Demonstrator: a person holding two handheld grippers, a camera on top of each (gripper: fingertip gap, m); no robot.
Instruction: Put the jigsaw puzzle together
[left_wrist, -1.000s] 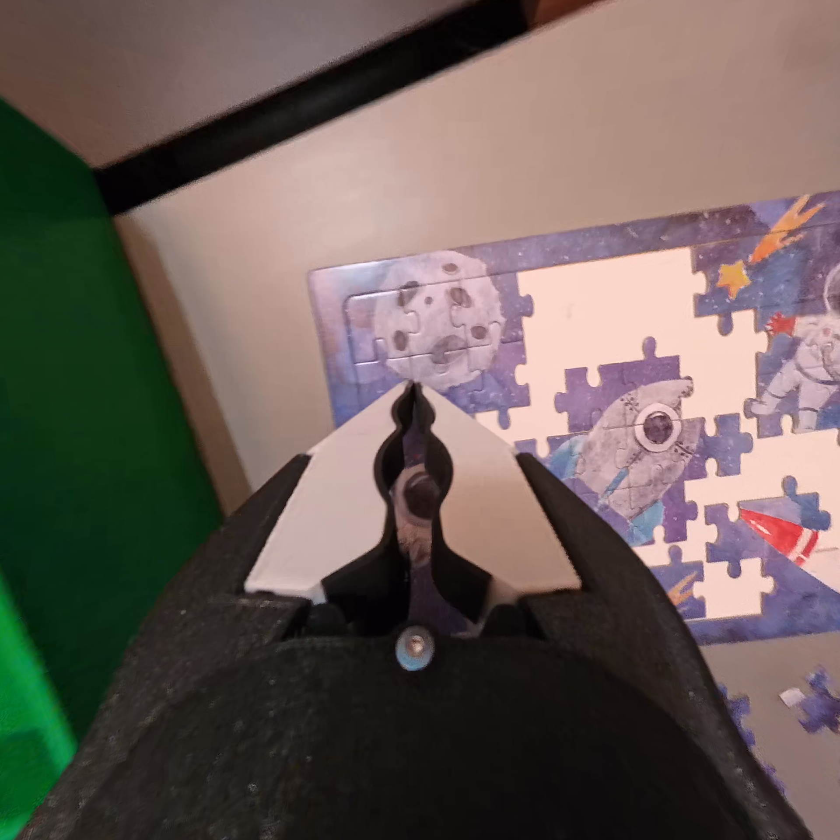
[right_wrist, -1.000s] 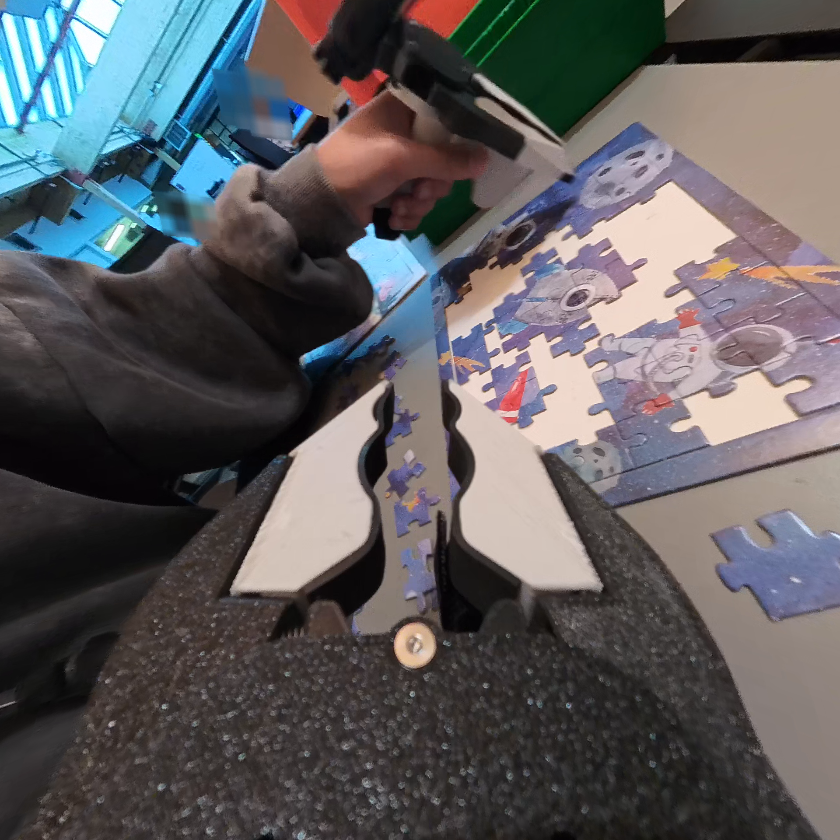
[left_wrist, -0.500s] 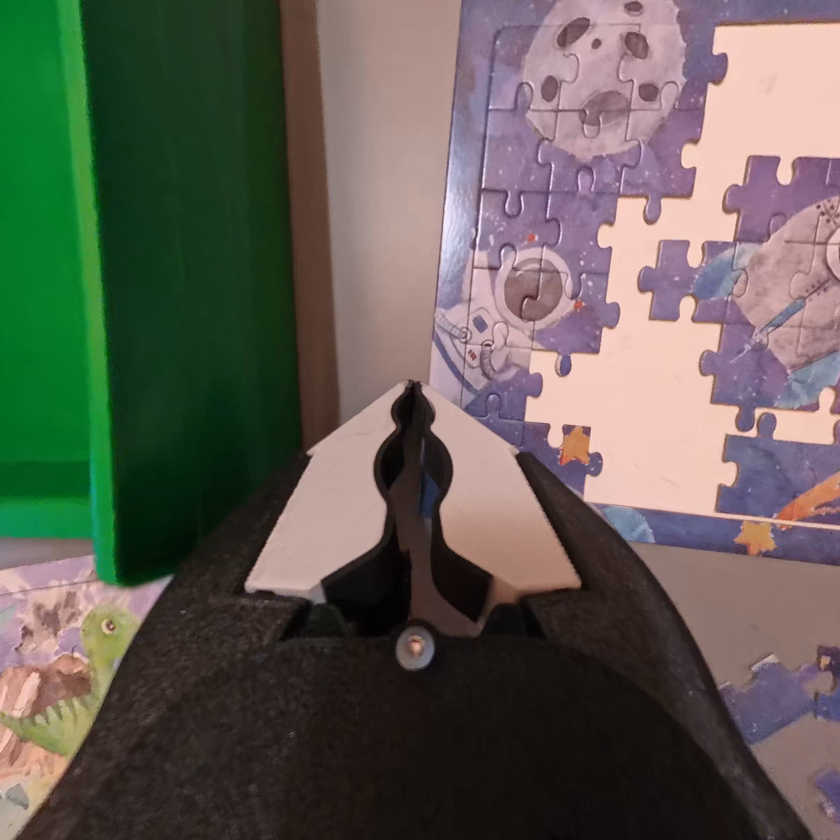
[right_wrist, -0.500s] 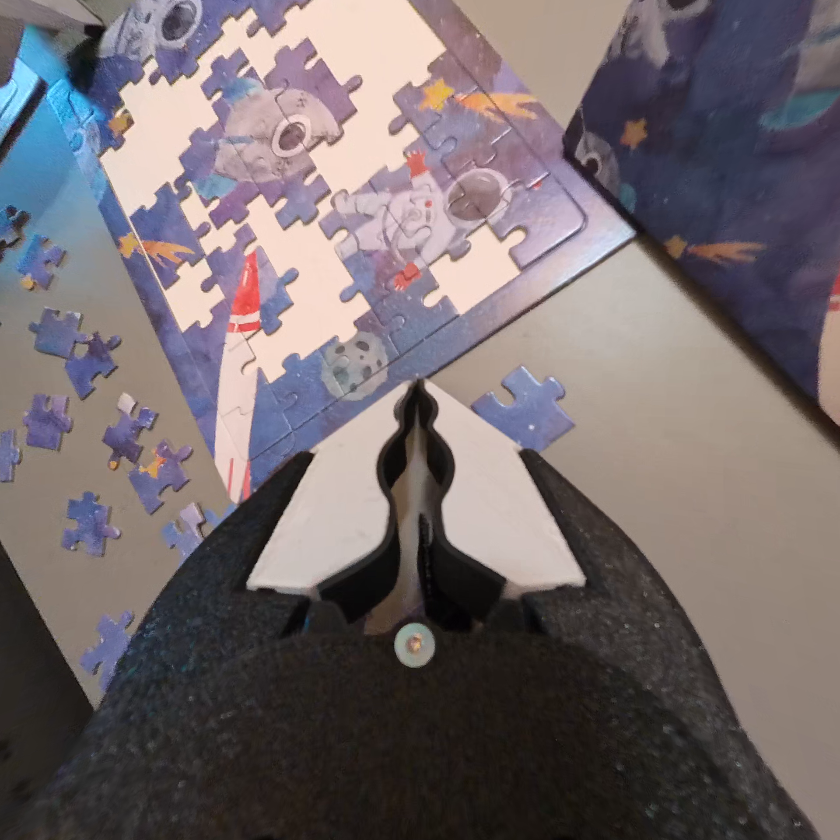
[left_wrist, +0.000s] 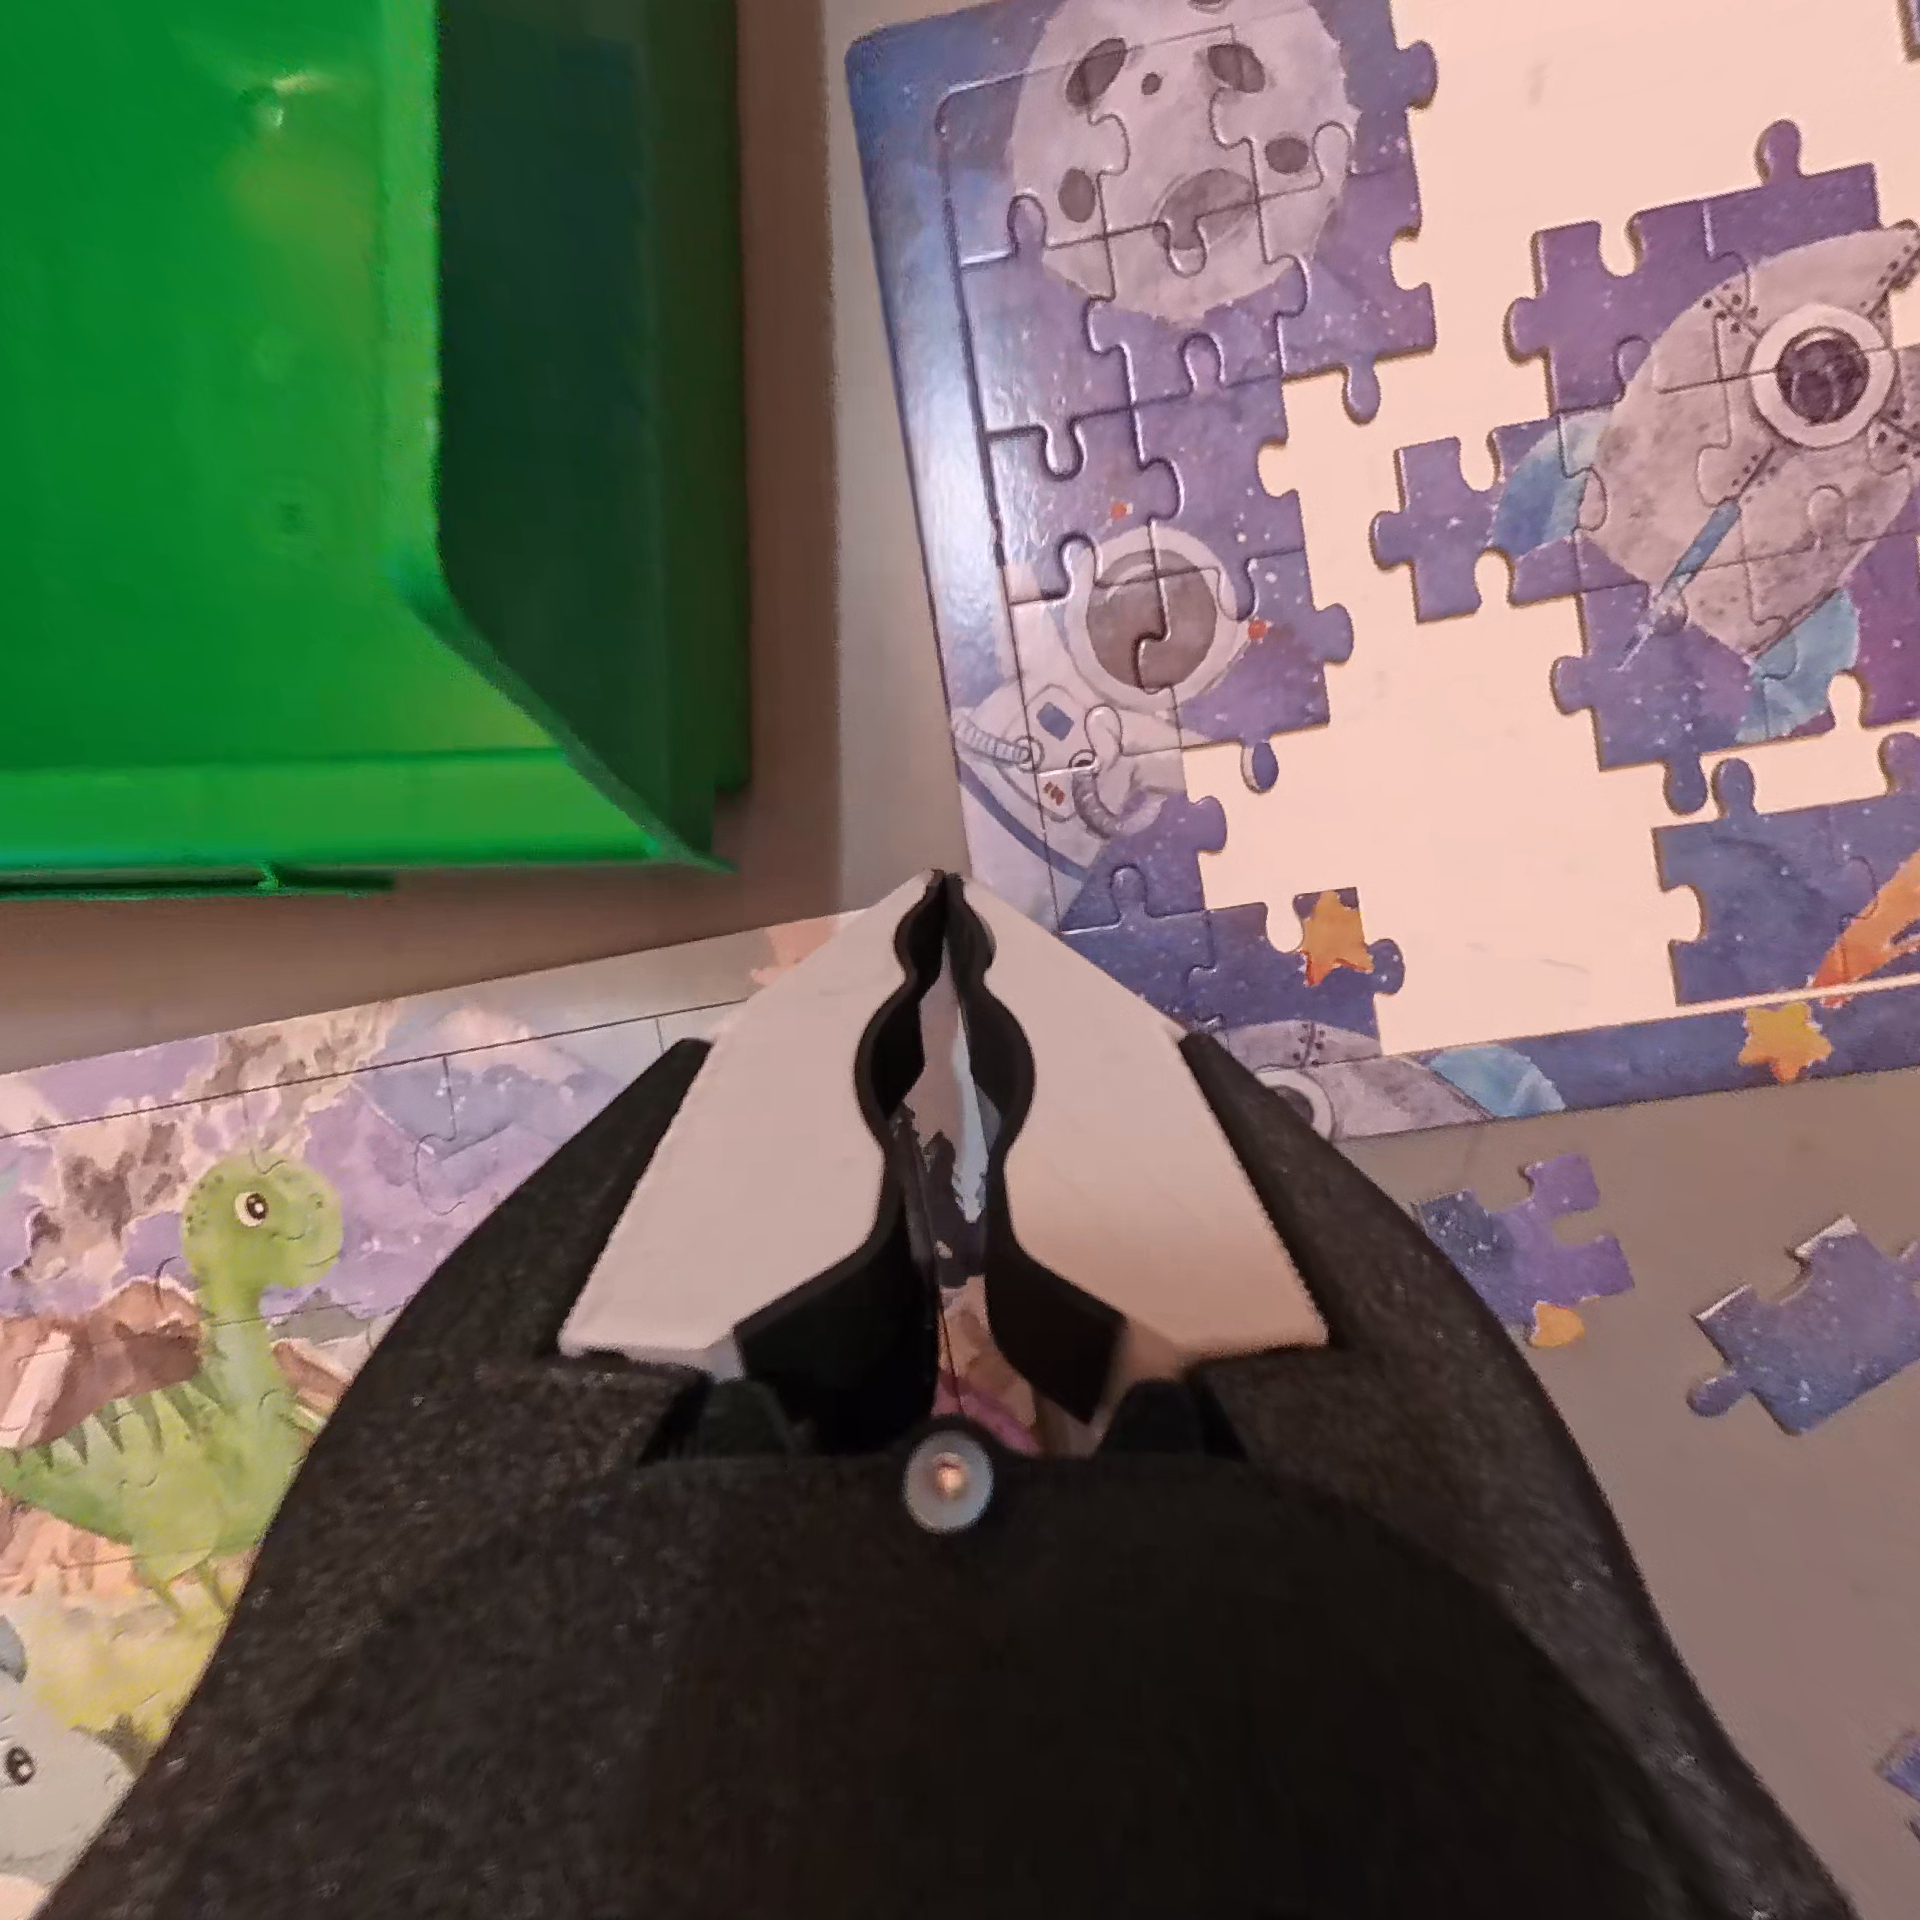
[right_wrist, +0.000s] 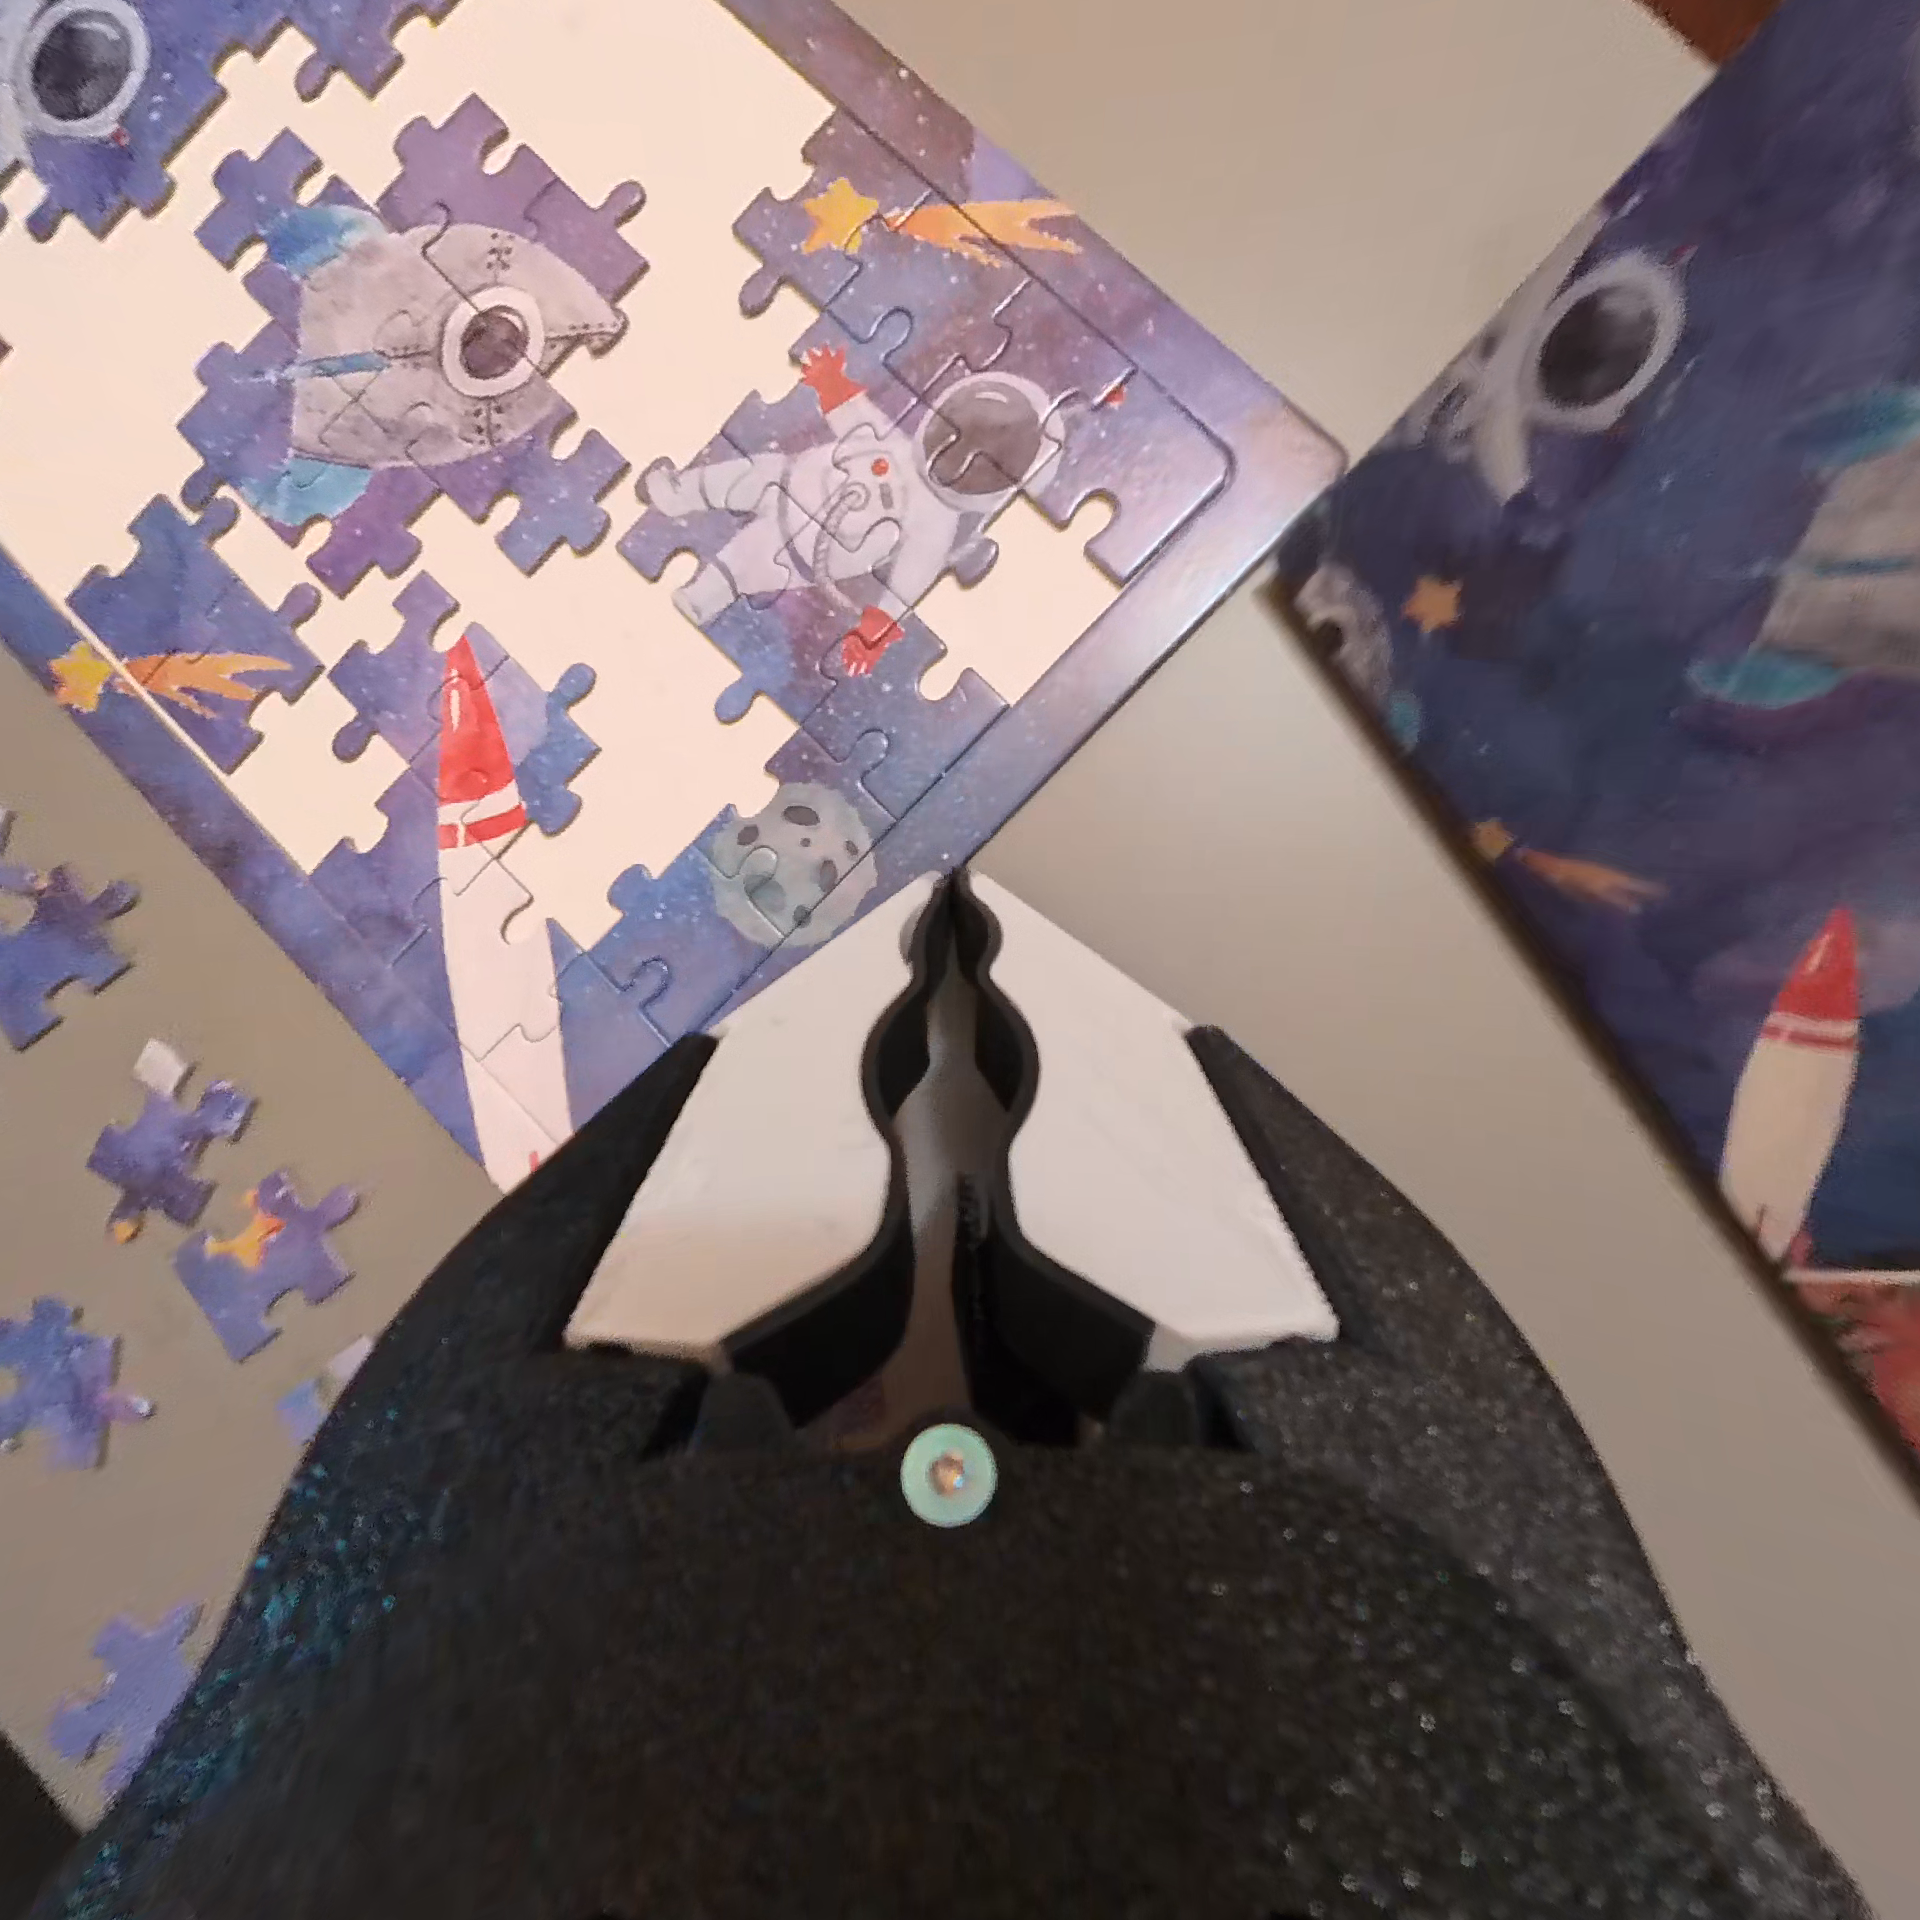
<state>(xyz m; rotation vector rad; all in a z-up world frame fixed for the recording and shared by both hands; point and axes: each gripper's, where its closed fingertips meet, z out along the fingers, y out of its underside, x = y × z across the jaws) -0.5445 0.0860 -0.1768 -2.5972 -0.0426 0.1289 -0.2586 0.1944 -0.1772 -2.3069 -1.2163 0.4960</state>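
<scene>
The space jigsaw (left_wrist: 1455, 831) lies in its blue frame on the grey table, partly filled, with white gaps in the middle. It also shows in the right wrist view (right_wrist: 665, 686). My left gripper (left_wrist: 940, 883) is shut and hovers over the frame's near left corner. My right gripper (right_wrist: 951, 883) is shut and hovers just off the frame's edge beside the small grey planet. I see no piece between either pair of jaws. Loose pieces (left_wrist: 1517, 1257) lie near the frame, and several more (right_wrist: 260, 1257) lie to the left in the right wrist view.
A green bin (left_wrist: 260, 468) stands left of the jigsaw. A dinosaur puzzle (left_wrist: 208, 1299) lies under my left gripper. A box with the space picture (right_wrist: 1662, 675) stands to the right in the right wrist view.
My left gripper has swung left and pulled back, now over the frame's corner and the dinosaur puzzle. My right gripper has closed and turned down over the jigsaw; the loose piece by its tips is now hidden.
</scene>
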